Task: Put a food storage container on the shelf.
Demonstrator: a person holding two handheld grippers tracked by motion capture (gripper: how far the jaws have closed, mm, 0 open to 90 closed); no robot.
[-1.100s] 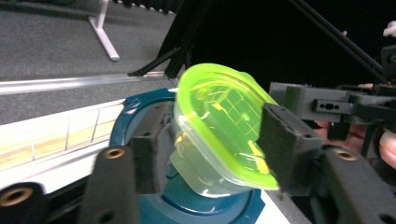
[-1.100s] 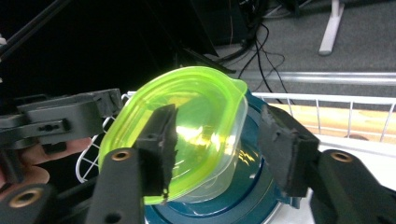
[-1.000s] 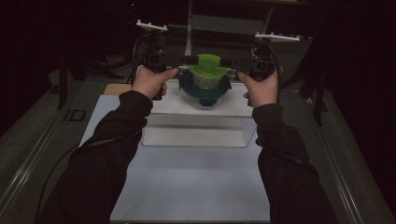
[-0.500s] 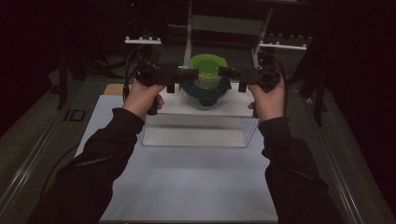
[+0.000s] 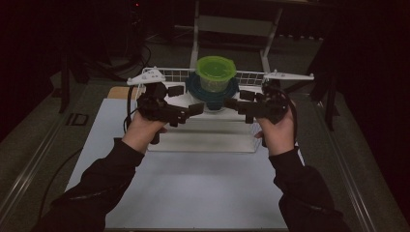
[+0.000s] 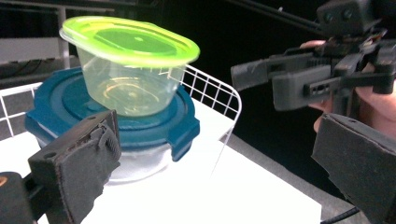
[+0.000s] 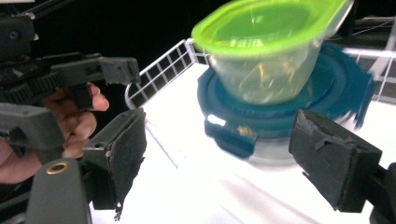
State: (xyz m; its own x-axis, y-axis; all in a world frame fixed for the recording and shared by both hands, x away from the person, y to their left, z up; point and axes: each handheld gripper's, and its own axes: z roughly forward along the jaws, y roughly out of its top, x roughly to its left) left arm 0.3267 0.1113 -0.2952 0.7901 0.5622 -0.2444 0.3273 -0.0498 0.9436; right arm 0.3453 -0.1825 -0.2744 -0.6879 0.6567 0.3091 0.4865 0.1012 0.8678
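Observation:
A clear tub with a lime-green lid (image 5: 215, 72) (image 6: 126, 70) (image 7: 266, 51) is stacked on a glass container with a dark blue clip lid (image 5: 212, 92) (image 6: 112, 116) (image 7: 285, 112). Both stand on a white raised shelf (image 5: 203, 140). My left gripper (image 5: 188, 114) (image 6: 215, 172) is open just left of the stack and nearer the person. My right gripper (image 5: 238, 107) (image 7: 226, 163) is open on the stack's right side. Both pairs of jaws have just been opening, and nothing is between them. The two grippers point toward each other, and neither touches the containers.
A white wire rail (image 5: 179, 75) runs along the back and sides of the shelf. The shelf sits on a white mat (image 5: 193, 193) on a grey table. A metal stand (image 5: 196, 34) rises behind, and cables trail at the left (image 5: 58, 169).
Both hands have drawn back from the sides of the stack toward the person and lowered. The jaws stand wider than before. The stacked containers have stayed in place on the shelf.

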